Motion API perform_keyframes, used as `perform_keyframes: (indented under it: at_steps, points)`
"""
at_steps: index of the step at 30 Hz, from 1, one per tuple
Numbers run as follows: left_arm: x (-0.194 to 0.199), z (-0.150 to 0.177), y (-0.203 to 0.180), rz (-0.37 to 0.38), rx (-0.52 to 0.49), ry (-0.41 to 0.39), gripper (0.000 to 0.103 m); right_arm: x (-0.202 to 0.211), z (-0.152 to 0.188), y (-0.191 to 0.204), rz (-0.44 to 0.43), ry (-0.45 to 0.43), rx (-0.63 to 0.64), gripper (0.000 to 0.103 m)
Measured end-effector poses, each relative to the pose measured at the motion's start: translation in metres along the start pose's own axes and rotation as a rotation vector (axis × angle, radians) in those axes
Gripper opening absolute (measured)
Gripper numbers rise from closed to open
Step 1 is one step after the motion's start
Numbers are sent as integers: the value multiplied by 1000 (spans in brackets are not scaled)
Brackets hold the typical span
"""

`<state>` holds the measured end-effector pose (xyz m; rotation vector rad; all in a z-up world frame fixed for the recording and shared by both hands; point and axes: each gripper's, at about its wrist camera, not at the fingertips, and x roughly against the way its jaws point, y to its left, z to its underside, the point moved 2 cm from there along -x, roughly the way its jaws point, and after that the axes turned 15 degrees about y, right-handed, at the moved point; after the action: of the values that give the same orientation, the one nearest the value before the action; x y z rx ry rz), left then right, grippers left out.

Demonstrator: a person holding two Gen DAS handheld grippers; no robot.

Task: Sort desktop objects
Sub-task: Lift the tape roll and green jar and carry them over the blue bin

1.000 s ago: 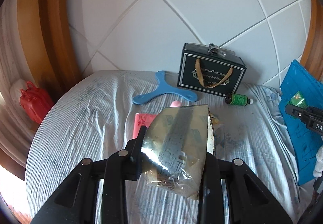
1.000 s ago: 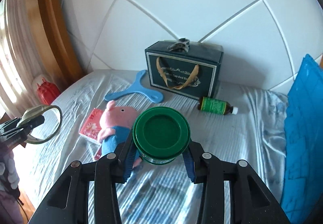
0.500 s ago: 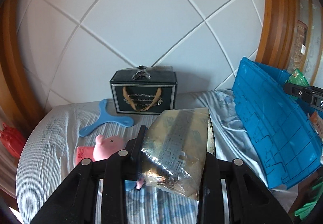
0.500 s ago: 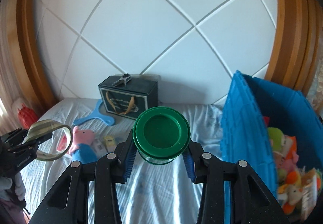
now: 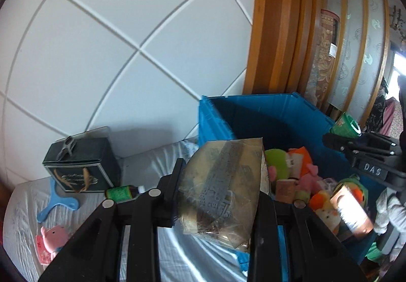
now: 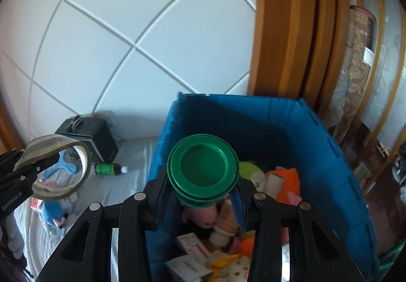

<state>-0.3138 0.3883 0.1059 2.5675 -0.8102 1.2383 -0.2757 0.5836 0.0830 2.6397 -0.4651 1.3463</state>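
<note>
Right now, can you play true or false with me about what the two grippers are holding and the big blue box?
1. The right gripper is holding a jar with a green lid. True.
2. The left gripper is empty. False: it is shut on a roll of tape.
3. The blue bin has plush toys in it. True.
4. The green-labelled bottle is standing inside the bin. False: it lies on its side on the bedsheet, beside the dark gift bag.
5. The blue boomerang lies on the sheet. True.
</note>
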Motion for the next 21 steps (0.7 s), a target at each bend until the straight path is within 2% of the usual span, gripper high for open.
perform_keyframes:
  at_steps: [5,8,10,13,15,17,21]
  points:
    - [-45,-44,-74,65,-53,67,29,-39,-8,-66,52,57,-79,41]
    - [-85,-52,-113,29,-112,134,29,-75,-6,-95,101,115,-118,41]
    - [-114,-50,-131,6,-145,195,29,-99,0,-114,85,159,-154,41]
    - [-152,-42,-143,-6,-164,297,29,-122,4,-130,1,200,-235,41]
    - [-169,-42,-146,22,-146,381,29,-130,4,-134,31,231,-256,41]
    - [-175,-43,-146,40,-126,400,29,-132,7,-134,70,246,-244,41]
    - [-189,-38,-146,34,-89,461,29,-139,13,-142,41,282,-272,41]
